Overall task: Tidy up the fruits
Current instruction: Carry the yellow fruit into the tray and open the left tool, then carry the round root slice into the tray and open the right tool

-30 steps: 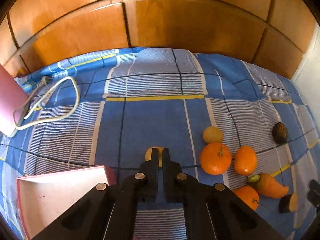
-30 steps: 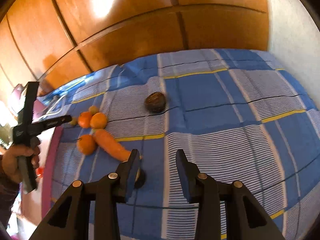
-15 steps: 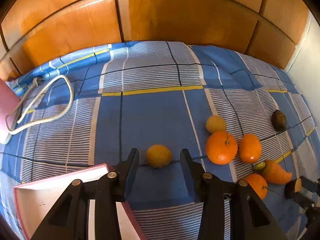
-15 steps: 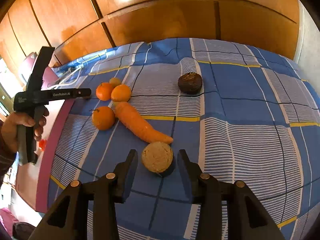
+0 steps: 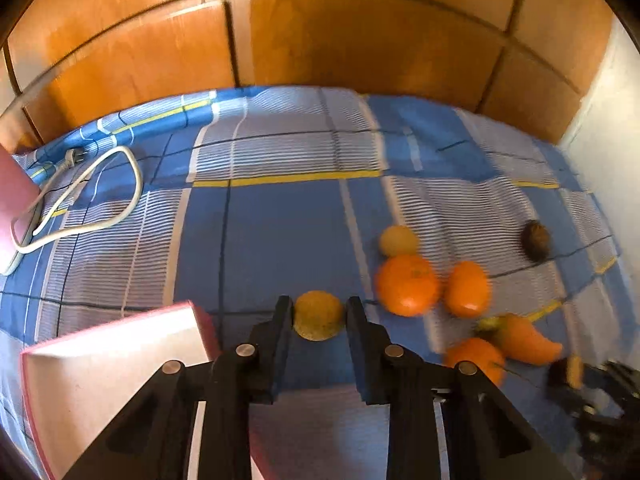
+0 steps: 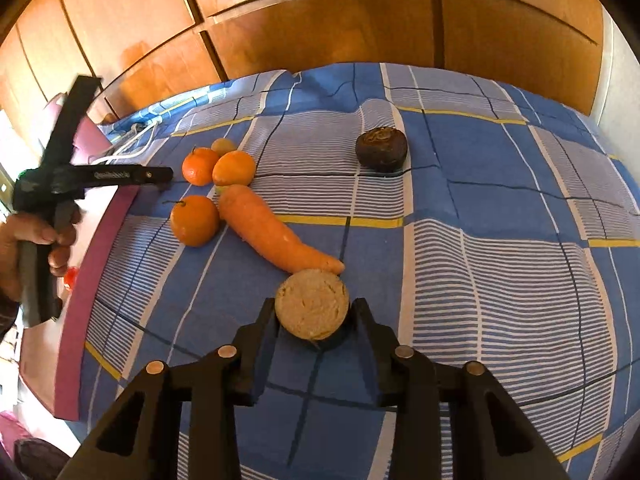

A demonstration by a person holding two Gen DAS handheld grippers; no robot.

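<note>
Left wrist: left gripper [image 5: 319,314] (jaws closed) around yellow fruit [image 5: 318,316].

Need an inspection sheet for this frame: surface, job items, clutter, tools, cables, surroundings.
Surface: blue plaid bedsheet, wrinkled.
Job's things: yellow-green fruit between the left tool's fingers; cut brown fruit between the right tool's fingers; three oranges, a small yellowish fruit behind them, a carrot, a dark round fruit; pink-edged tray at the left.
Clutter: nothing seen.
Grippers: left tool and right tool each bracket their fruit; contact unclear.
Cables: white cord with plug looped on the sheet, far left.
Surroundings: wooden panel doors behind, white wall at right.
</note>
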